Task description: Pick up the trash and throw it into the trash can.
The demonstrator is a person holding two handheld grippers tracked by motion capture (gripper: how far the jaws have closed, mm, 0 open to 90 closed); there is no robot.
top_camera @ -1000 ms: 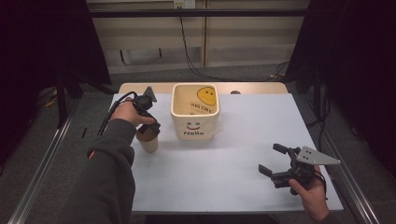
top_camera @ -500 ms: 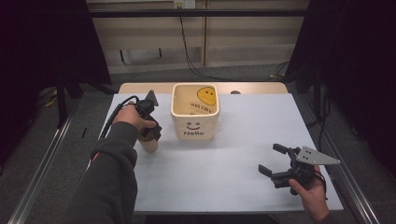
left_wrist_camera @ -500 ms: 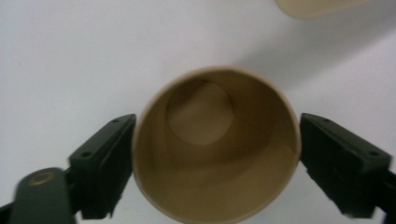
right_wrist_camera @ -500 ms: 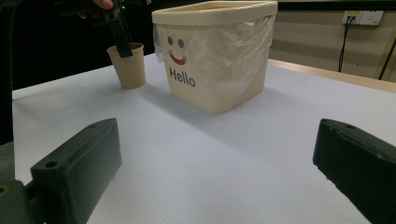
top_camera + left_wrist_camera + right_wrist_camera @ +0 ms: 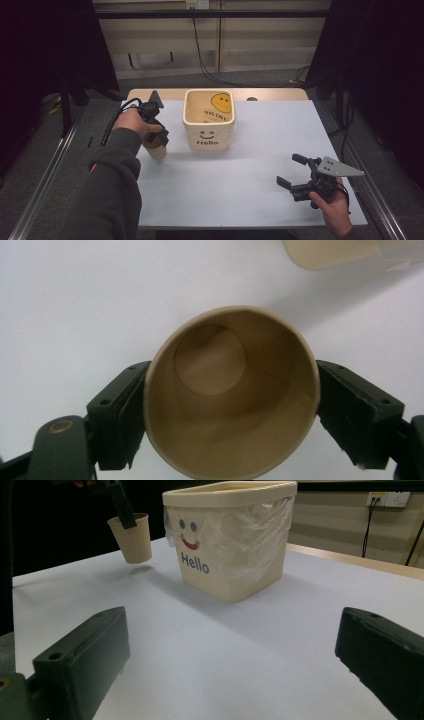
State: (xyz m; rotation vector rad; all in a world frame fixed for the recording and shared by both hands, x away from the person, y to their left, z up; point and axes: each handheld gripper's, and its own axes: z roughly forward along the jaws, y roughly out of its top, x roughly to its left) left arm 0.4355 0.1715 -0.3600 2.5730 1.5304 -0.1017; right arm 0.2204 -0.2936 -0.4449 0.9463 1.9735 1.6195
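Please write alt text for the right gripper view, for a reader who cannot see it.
A cream bin with a smiley face, the word "Hello" and a plastic liner stands on a white table. To its left, the left gripper holds a paper cup just above the table. The right gripper has its black jaws open in the foreground.

A white-topped table (image 5: 240, 185) with a bare wooden strip along its far edge carries a cream square bin (image 5: 209, 120), lined with clear plastic and printed with a smiley and "Hello", standing near the far edge, left of centre.
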